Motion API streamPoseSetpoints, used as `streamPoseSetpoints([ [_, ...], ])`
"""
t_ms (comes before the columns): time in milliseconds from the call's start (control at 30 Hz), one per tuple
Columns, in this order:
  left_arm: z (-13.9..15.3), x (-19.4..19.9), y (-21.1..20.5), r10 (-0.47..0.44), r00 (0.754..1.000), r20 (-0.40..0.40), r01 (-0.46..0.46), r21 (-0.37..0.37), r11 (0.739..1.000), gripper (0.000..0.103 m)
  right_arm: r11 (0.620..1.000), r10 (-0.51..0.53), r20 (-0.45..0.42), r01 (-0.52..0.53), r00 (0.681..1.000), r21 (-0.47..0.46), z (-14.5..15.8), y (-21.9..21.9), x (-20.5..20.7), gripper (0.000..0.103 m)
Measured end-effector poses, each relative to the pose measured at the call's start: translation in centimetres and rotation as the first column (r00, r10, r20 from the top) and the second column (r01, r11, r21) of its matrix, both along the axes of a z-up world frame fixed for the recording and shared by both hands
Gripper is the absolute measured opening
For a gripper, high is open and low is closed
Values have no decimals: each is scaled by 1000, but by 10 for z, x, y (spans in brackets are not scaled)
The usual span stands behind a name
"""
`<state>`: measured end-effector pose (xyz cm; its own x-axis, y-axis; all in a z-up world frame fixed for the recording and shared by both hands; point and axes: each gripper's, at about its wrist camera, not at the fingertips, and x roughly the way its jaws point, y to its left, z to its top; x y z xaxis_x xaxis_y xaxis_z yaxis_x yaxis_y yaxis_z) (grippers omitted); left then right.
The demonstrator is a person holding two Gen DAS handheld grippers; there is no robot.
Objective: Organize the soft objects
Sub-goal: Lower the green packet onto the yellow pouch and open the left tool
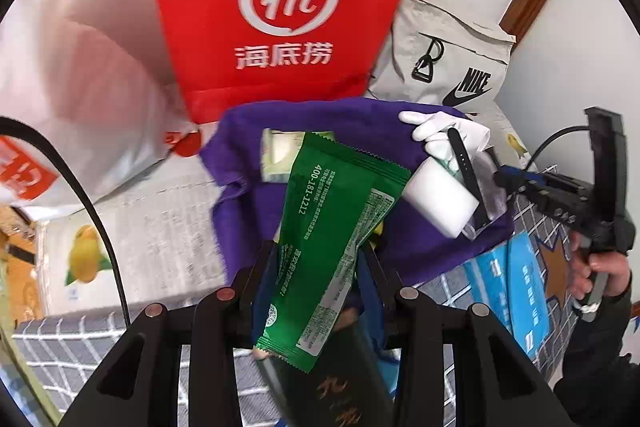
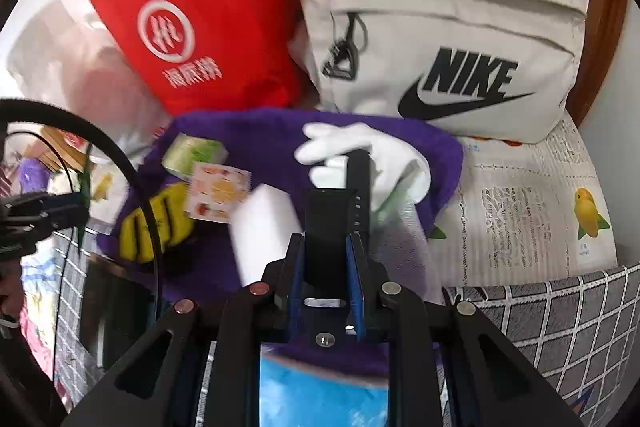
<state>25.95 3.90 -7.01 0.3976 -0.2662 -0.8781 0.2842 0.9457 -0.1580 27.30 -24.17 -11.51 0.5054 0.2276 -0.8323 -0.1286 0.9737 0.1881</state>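
Observation:
A purple cloth is spread on the bed with small things on it. My left gripper is shut on a green snack packet, held above the cloth. My right gripper, also seen at the right in the left wrist view, is shut on a black strap just in front of a white glove. Beside it lies a white foam block. On the cloth's left part lie a yellow glove and two small packets.
A red paper bag and a grey Nike bag stand behind the cloth, a white plastic bag to the left. A dark box and blue packet lie on the checked blanket. A person's hand holds the right gripper.

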Motion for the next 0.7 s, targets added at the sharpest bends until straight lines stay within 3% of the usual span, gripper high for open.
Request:
streamPoseSetpoints([
  [233,-14,26,-23,-34,999,-39,34,-13,999,38,1000,-1,-46,1,999,-3,-20,-2,17,21],
  [467,-28,49,-30,-15,996,-85,12,-44,999,38,1000,20,-51,-20,998,7,-26,4,22,21],
  [567,-39,54,-38,-18,995,-97,15,-34,999,45,1000,12,-32,-11,999,27,-20,0,19,36],
  [600,-42,57,-39,-14,995,-98,11,-32,999,53,999,10,-22,-9,1000,36,-17,-1,17,47],
  [633,-44,60,-40,-8,995,-99,6,-29,1000,57,999,11,-14,-10,1000,38,-14,-1,14,53],
  [700,-51,64,-42,4,994,-106,-4,-4,1000,60,999,21,5,-21,1000,32,-6,0,8,53],
])
